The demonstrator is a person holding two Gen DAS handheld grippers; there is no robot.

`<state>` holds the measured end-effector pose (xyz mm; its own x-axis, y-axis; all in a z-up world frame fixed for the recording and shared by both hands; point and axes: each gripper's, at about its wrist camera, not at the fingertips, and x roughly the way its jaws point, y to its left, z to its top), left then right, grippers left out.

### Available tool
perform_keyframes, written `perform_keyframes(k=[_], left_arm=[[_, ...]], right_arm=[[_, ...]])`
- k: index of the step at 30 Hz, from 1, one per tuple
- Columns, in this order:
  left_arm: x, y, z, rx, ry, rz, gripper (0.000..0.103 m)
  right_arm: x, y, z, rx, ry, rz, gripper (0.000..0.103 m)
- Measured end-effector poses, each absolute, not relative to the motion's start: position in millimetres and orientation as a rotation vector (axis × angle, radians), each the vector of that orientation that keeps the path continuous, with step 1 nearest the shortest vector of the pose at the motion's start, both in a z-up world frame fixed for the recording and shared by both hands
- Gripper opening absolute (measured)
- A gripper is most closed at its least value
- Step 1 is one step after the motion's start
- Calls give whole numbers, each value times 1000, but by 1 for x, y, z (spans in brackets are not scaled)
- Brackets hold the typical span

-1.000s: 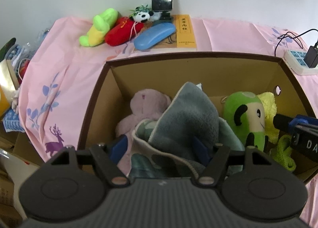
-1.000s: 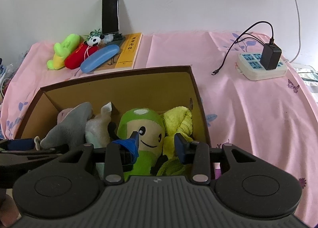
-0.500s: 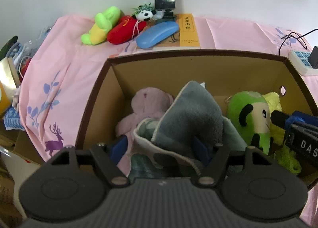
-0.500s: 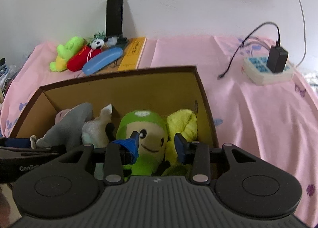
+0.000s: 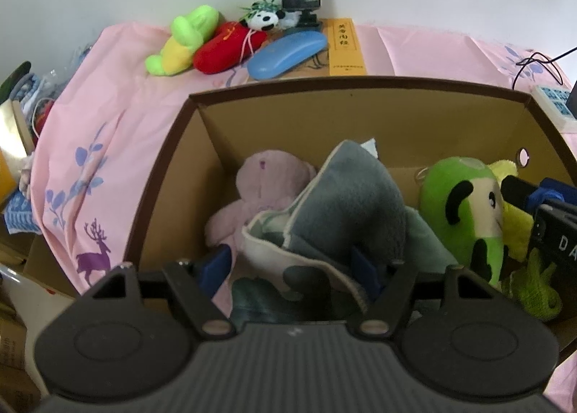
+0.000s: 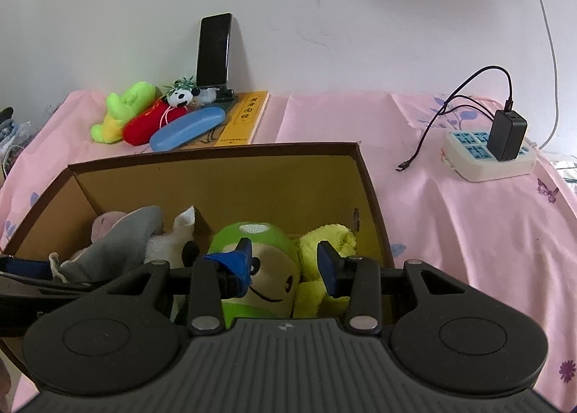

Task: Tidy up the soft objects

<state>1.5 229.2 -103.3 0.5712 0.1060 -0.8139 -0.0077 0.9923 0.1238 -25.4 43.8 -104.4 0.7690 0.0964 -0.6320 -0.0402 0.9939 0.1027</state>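
Note:
An open cardboard box [image 5: 360,117] [image 6: 223,189] holds a pink plush [image 5: 274,182], a grey cloth [image 5: 353,211] [image 6: 122,236], a green plush [image 5: 465,211] [image 6: 267,276] and a yellow towel [image 6: 331,240]. My left gripper [image 5: 292,269] is open, its fingers on either side of the grey cloth's lower folds. My right gripper [image 6: 285,261] is open just above the green plush's face. A green-yellow plush [image 5: 180,41] [image 6: 122,110], a red plush [image 5: 223,49] [image 6: 151,124] and a small panda [image 5: 265,18] [image 6: 180,96] lie on the pink cloth behind the box.
A blue case [image 5: 288,52] [image 6: 187,128] and a yellow book [image 5: 344,47] [image 6: 245,117] lie behind the box, with a phone on a stand [image 6: 212,52] against the wall. A power strip with charger and cable [image 6: 494,150] sits at right. Clutter lies off the table's left edge [image 5: 21,117].
Both grippers have drawn back and up a little from the box. The right gripper's jaws stand wider. The toys in the box have not moved.

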Motion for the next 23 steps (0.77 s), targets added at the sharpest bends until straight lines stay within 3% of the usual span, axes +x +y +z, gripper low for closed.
perform_keyframes(k=[23], left_arm=[[3,233,-106,42,970,34,72]], right_arm=[[-27,43,-105,80,692,72,24]])
